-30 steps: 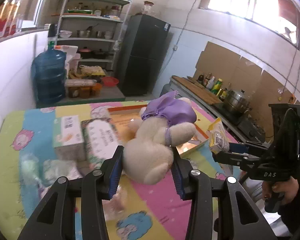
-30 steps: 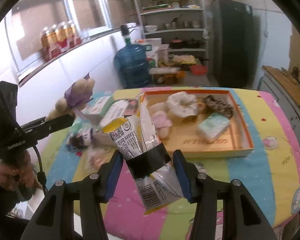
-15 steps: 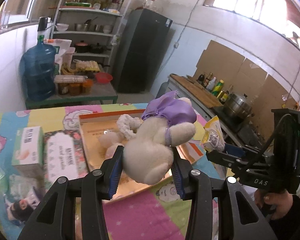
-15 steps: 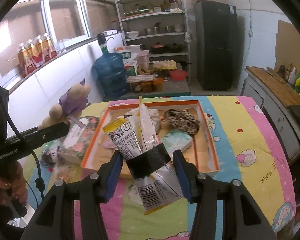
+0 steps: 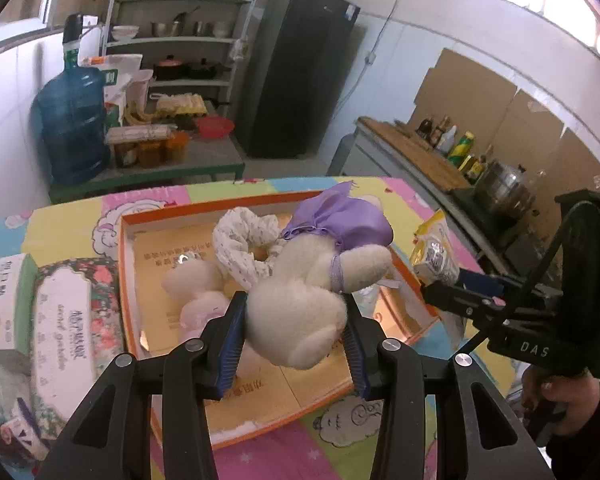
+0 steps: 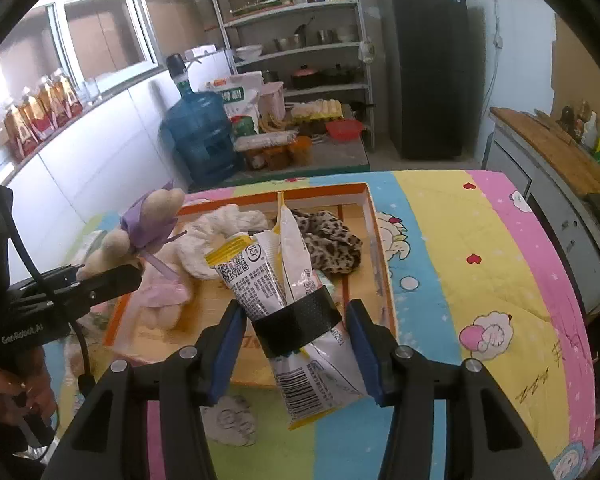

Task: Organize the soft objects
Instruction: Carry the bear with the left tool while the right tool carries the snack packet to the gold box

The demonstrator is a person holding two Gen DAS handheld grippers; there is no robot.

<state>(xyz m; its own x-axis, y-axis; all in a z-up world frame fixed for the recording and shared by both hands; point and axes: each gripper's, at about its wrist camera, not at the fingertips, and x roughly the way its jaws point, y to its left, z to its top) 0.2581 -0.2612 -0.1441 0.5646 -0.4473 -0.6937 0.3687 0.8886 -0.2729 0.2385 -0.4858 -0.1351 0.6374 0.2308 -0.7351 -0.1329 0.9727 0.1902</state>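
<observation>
My left gripper [image 5: 296, 334] is shut on a cream plush toy with a purple cloth [image 5: 320, 272] and holds it above the orange-rimmed tray [image 5: 260, 432]. The toy also shows in the right wrist view [image 6: 148, 220]. My right gripper [image 6: 296, 344] is shut on a yellow and white snack packet bound with black tape [image 6: 288, 300], above the tray's near rim [image 6: 380, 256]. In the tray lie a white scrunchie [image 5: 240, 244], a leopard-print cloth [image 6: 328, 240] and pale pink plush pieces [image 5: 196, 292].
Two tissue packs [image 5: 64, 328] lie left of the tray on the colourful cartoon sheet [image 6: 480, 280]. Behind stand a blue water jug [image 5: 72, 128], shelves [image 5: 180, 40] and a black fridge [image 5: 300, 68]. A counter with bottles [image 5: 440, 148] runs along the right.
Both grippers have moved forward over the tray with their loads still held. The tray has come closer and lower in both views.
</observation>
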